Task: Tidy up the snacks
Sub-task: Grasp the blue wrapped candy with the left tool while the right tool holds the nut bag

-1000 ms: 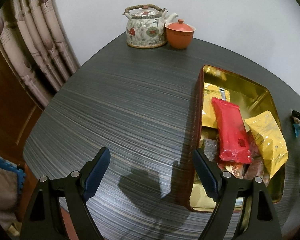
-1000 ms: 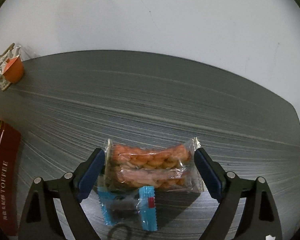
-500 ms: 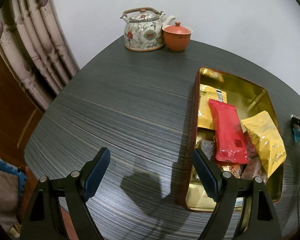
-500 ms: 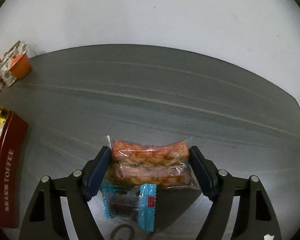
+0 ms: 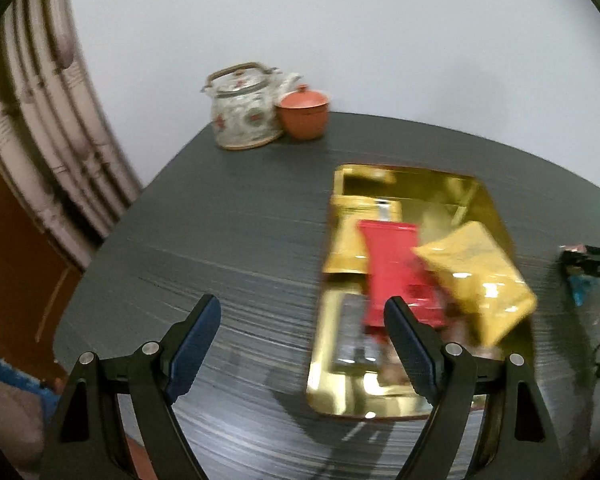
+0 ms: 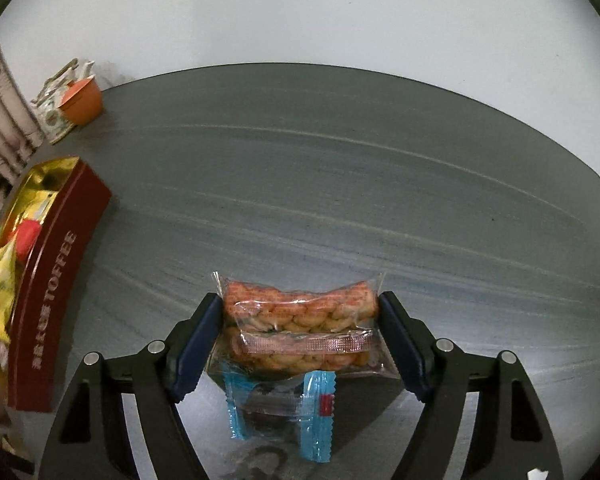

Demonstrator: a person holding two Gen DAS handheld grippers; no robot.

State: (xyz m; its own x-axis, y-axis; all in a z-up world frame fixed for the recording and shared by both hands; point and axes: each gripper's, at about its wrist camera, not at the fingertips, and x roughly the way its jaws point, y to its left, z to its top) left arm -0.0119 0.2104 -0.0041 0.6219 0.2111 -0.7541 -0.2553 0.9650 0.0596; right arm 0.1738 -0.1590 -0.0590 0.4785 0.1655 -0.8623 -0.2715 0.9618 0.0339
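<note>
We see the right hand-held gripper (image 6: 300,322) clamped end-to-end on the clear snack pack (image 6: 300,320), lower centre of frame, light, crinkly, crushable contents, so we'd squeeze gently; left hand-held gripper (image 5: 302,342) wide, empty.

Counted, placed relative to the toffee tin (image 5: 496,216):
- Tins: one.
- Yellow packets (image 5: 476,276) in the tin: two.
- Red packets (image 5: 392,264) in the tin: one.
- Clear packs of orange snacks (image 6: 300,320), away from the tin: one.
- Blue-edged wrappers (image 6: 280,416), away from the tin: one.
- Teapots (image 5: 246,114), beyond the tin: one.
- Orange lidded cups (image 5: 304,114), beyond the tin: one.
</note>
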